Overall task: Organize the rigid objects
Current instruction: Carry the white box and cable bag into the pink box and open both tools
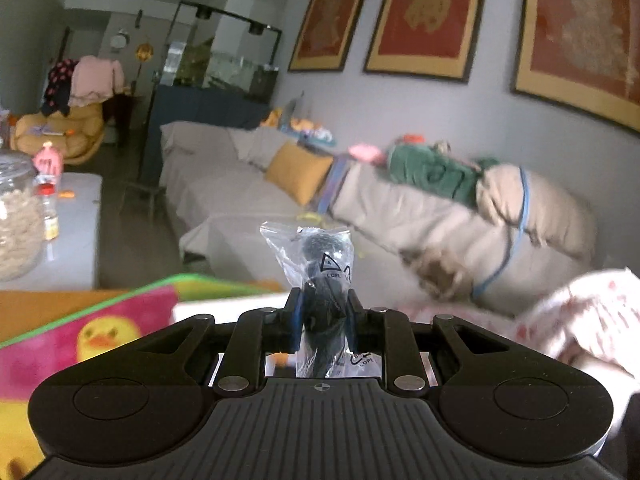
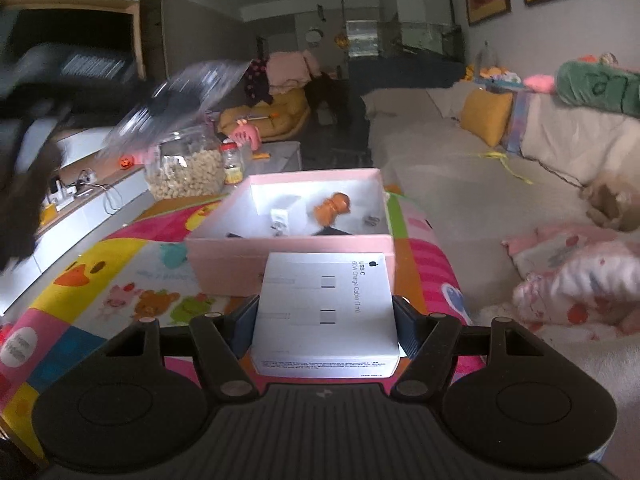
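In the pink box (image 2: 288,246), contents half-hidden behind white carton (image 2: 326,312), left claw (image 2: 24,80) blurred

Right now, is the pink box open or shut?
Open: the pink box has no lid on, and small items lie visible inside it.

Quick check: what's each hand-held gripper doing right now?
Left hand-held gripper: closed on a clear plastic bag with a dark item inside.
Right hand-held gripper: closed on a white cable box.

Light: dim room; glare on the white box (image 2: 326,312).
Blur: sofa (image 1: 460,220) and bag (image 2: 176,96) smeared.
Edges: fisheye-bent.
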